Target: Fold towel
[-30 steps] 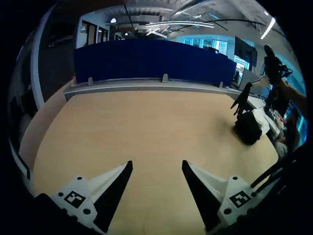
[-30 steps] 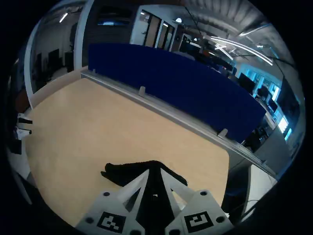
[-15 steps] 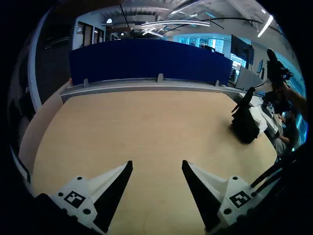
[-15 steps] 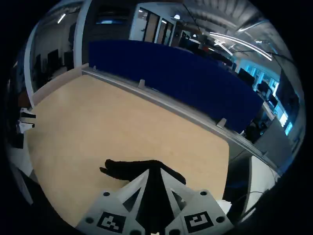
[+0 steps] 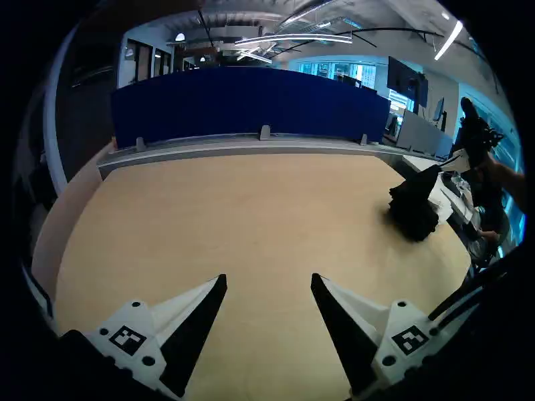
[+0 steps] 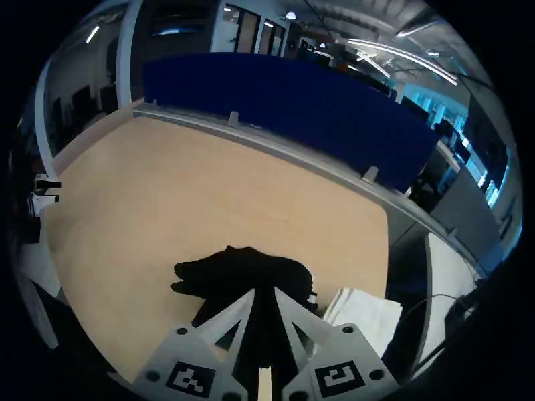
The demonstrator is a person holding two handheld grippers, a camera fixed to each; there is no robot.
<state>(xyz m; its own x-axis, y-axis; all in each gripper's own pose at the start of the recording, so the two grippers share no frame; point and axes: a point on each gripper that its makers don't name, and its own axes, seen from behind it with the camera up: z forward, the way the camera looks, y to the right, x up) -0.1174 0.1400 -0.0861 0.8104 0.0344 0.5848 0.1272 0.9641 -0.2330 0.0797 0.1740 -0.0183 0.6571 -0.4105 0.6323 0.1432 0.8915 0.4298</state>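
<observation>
Right gripper: fingers pressed together, pinching the black towel up into a peak.
Left gripper: spread wide, holding nothing, well back from the blue divider.
Towel: a bunched heap on the table, near the divider's right end.
Progress: barely begun, I'd say; there's no fold yet, so spreading and folding remain.

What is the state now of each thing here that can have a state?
Towel: bunched in a heap, not folded, lying on the table near its edge.
Right gripper: shut on the towel.
Left gripper: open, holding nothing, above bare table.
</observation>
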